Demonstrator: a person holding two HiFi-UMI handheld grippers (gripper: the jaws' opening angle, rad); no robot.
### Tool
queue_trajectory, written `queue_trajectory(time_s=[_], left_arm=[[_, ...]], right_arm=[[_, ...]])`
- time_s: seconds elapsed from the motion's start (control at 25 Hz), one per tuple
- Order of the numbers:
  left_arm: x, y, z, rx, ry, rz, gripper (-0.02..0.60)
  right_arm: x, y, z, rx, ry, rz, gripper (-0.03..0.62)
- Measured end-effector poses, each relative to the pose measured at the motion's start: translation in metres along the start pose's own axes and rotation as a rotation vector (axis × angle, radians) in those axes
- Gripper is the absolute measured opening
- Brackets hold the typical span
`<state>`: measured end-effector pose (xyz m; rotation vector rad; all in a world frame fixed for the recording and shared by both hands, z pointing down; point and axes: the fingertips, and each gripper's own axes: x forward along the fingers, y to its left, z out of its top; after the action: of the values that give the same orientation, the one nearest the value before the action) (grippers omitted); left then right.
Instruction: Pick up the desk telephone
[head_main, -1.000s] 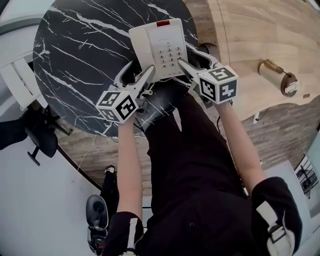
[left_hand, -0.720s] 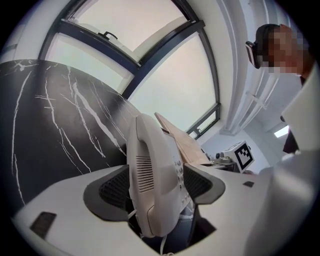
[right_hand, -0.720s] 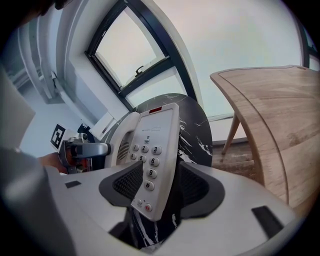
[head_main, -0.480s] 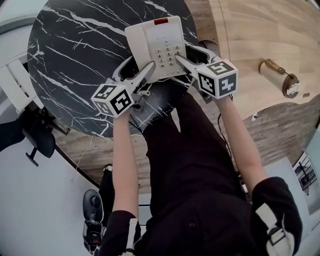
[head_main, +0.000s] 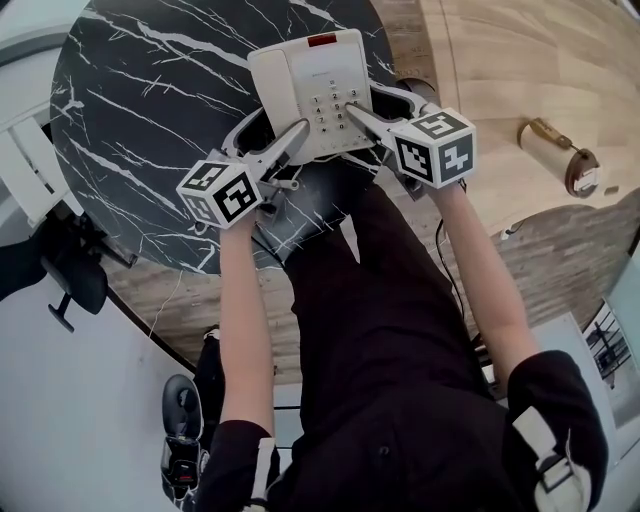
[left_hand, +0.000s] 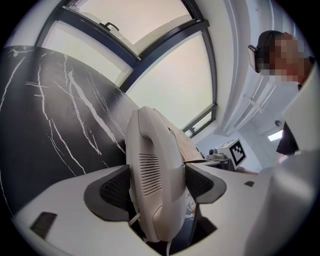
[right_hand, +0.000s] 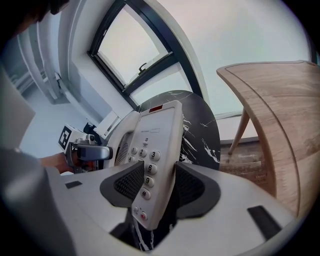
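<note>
A white desk telephone (head_main: 305, 85) with a red light lies at the near rim of the round black marble table (head_main: 150, 110). My left gripper (head_main: 272, 135) straddles its handset side. In the left gripper view the handset (left_hand: 150, 150) stands between the pads (left_hand: 116, 187); these jaws have just been opening, and no firm pressing shows. My right gripper (head_main: 378, 103) is on the keypad side. In the right gripper view the telephone (right_hand: 157, 135) fills the gap, and those jaws have just been closing, with both pads (right_hand: 190, 187) against it.
A curved wooden table (head_main: 520, 60) stands to the right, and a brass round object (head_main: 560, 155) lies beside it. A white frame (head_main: 35, 165) and a black chair (head_main: 70, 270) are at the left. Large windows (left_hand: 165, 75) lie beyond the marble table.
Both grippers have slid a little farther along the telephone's sides. The telephone stays at the table's near rim.
</note>
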<state>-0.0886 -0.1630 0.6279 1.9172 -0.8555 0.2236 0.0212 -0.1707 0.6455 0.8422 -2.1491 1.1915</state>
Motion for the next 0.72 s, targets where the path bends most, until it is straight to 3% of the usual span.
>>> queue_trajectory(time_s=[0.72], left_arm=[[0.0019,0.0013,-0.0016,-0.022,0.012,-0.020,0.360]], right_arm=[[0.0032,-0.0023,-0.0003,0.026,0.003,0.059,0.219]])
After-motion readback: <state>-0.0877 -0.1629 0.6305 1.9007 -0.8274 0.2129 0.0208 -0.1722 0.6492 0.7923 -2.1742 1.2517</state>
